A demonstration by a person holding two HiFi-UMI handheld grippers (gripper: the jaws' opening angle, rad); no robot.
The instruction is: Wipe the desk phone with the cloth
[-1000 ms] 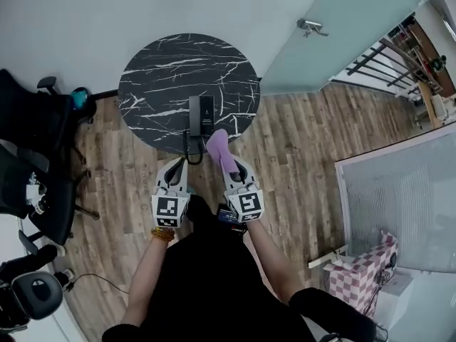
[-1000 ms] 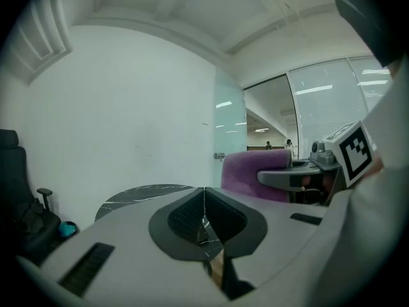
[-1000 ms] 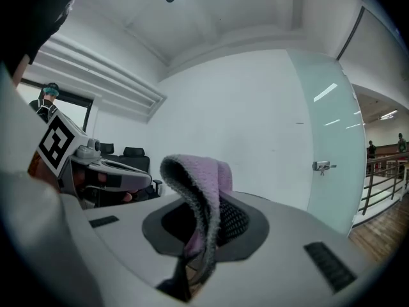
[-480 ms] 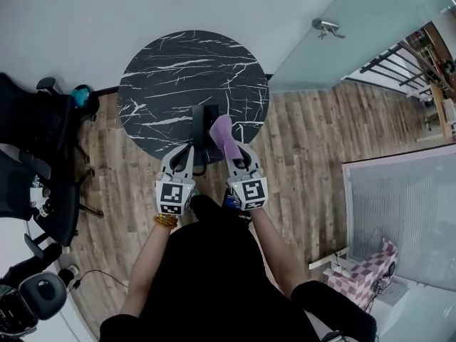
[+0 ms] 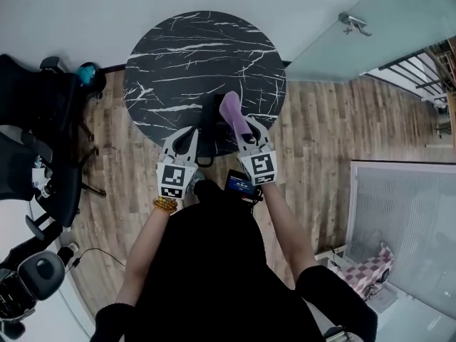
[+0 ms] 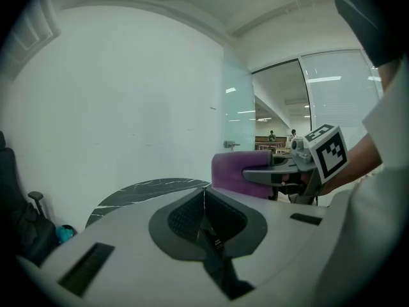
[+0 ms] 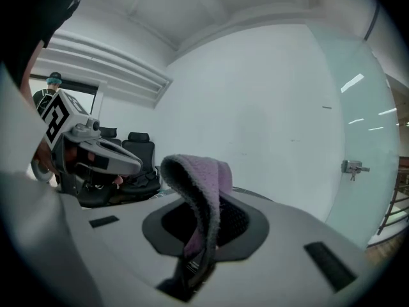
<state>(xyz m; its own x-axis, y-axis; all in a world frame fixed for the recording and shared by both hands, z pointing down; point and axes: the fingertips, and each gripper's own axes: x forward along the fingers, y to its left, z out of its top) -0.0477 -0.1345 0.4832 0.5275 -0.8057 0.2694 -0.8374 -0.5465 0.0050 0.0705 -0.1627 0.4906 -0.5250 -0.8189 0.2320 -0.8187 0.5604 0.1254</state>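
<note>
In the head view a black desk phone [image 5: 209, 110] lies near the front edge of a round black marble table [image 5: 192, 48]. My right gripper [image 5: 244, 131] is shut on a purple cloth [image 5: 232, 112], which sticks out over the table just right of the phone. My left gripper [image 5: 187, 137] is shut and holds nothing, its tips at the table's front edge left of the phone. The left gripper view shows the cloth [image 6: 238, 173] in the right gripper [image 6: 281, 174], with the table [image 6: 144, 189] beyond. The cloth [image 7: 199, 174] hangs folded from the jaws in the right gripper view. The phone's near end is hidden.
Black office chairs [image 5: 32, 137] stand to the left on the wood floor [image 5: 320, 141]. A glass door with a handle [image 5: 353, 22] is at the upper right. A white wall runs behind the table. A checked bag [image 5: 370, 276] sits at the lower right.
Both grippers have moved forward towards the table. The cloth has gone from the table's front edge to over the tabletop beside the phone.
</note>
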